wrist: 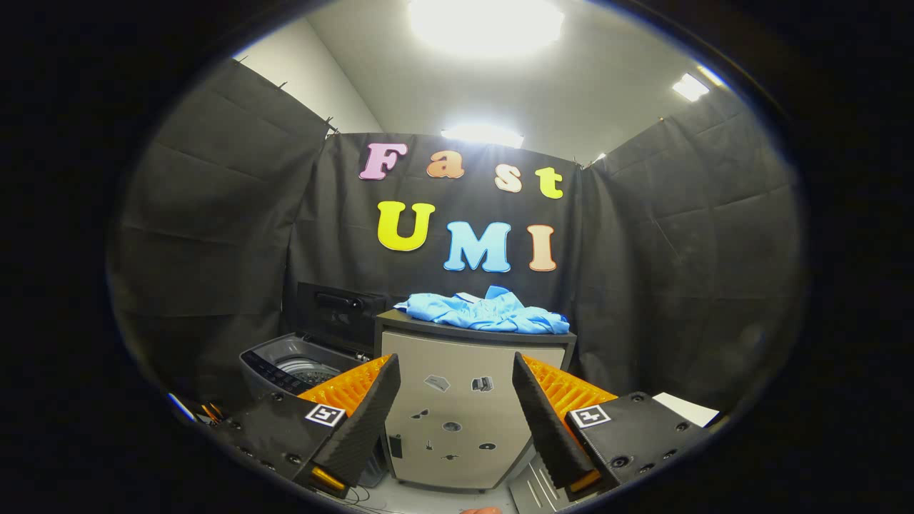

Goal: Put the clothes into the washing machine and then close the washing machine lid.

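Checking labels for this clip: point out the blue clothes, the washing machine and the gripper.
blue clothes (487,314): gripper view, middle of the crumpled pile.
washing machine (277,367): gripper view, its front control rim.
gripper (457,414): gripper view, open gap midway between its fingertips.

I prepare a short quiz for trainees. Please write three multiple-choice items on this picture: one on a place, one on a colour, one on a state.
1. Where do the clothes lie?
A. on top of the cabinet
B. inside the washing machine
C. on the floor

2. What colour are the clothes?
A. red
B. light blue
C. white

3. How is the washing machine lid?
A. shut
B. raised open
C. removed

Key: 1 A, the heap rests on the cabinet top. 2 B, the cloth is light blue. 3 B, the lid stands up behind the drum. The gripper is open, holding nothing.
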The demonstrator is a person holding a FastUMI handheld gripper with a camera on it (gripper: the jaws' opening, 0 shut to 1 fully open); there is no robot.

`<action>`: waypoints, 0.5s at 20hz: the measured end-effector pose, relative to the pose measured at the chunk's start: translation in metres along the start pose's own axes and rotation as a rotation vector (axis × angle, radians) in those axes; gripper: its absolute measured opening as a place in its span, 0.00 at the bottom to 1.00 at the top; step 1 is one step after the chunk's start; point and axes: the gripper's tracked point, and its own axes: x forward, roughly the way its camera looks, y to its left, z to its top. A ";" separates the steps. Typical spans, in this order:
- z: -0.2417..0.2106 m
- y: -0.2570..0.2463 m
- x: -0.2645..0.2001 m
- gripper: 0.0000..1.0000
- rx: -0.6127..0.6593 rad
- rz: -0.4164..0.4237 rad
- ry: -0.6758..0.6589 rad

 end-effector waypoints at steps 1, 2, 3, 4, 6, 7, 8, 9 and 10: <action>-0.001 0.000 0.002 0.98 0.000 0.000 0.002; -0.001 0.000 0.002 0.98 0.005 0.000 0.004; -0.002 0.001 0.002 0.98 0.010 -0.001 0.006; -0.002 0.000 0.002 0.98 0.011 -0.003 0.006; -0.003 0.001 0.004 0.98 0.006 -0.001 0.009; -0.003 0.001 0.005 0.98 0.005 -0.001 0.010; -0.003 0.000 0.005 0.98 0.005 -0.002 0.011; -0.002 -0.001 0.006 0.98 0.004 -0.003 0.011; -0.003 -0.001 0.006 0.98 0.003 -0.006 0.011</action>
